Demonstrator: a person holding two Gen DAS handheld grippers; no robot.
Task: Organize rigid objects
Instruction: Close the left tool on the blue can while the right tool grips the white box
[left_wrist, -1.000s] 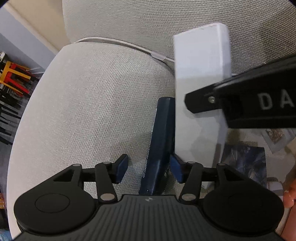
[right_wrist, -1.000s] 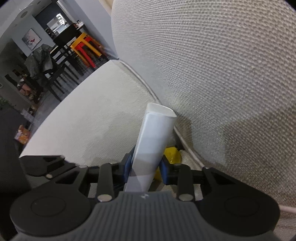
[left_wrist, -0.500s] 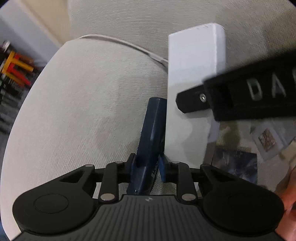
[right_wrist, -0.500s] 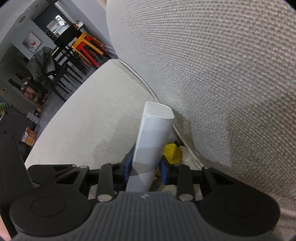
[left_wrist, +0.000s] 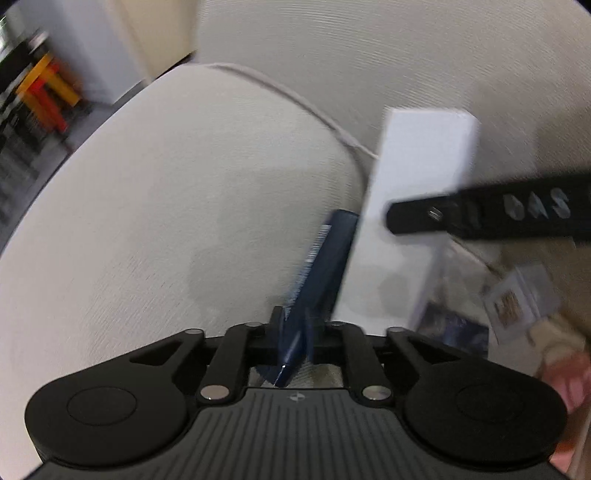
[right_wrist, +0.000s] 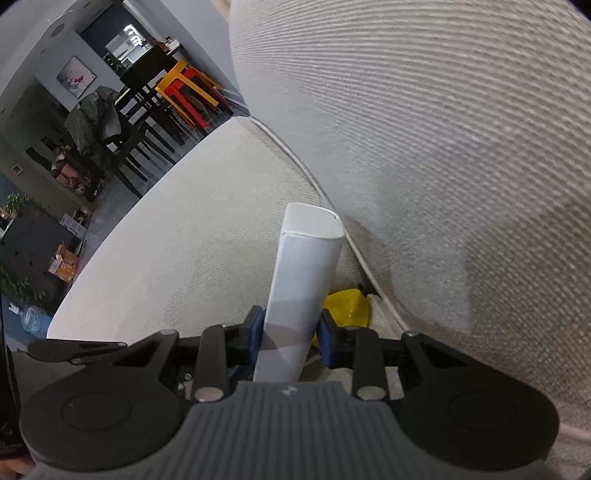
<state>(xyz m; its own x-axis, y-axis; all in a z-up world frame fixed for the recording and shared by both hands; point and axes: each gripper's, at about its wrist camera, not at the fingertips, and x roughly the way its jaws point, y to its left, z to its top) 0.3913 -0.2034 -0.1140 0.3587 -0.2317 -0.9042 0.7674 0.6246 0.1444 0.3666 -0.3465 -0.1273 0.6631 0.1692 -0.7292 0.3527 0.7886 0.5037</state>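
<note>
On a pale woven sofa seat (left_wrist: 177, 229), two hand-held grippers work side by side. The left hand-held gripper (left_wrist: 297, 328) has just been closing its jaws, and they now pinch a slim dark blue box (left_wrist: 325, 266) near its lower end. This blue box tilts up and away from the gripper, with white print running along one long edge. The left wrist view is blurred.

Just to the blue box's right stands a taller white box (left_wrist: 410, 221), close enough that I cannot tell whether the two touch. The right hand-held gripper (right_wrist: 291, 334) is clamped on the lower part of this white box (right_wrist: 304, 273), blue pads pressing both sides, with the box rising towards the sofa's back cushion (right_wrist: 443, 147). Part of this gripper crosses the left wrist view as a black bar (left_wrist: 491, 214) with pale lettering.

A yellow object (right_wrist: 347, 302) lies behind the white box, at the seam where seat meets back cushion. A few small printed cards (left_wrist: 513, 295) lie on the seat to the right. Red and yellow stools (right_wrist: 184, 92) stand in the room beyond.
</note>
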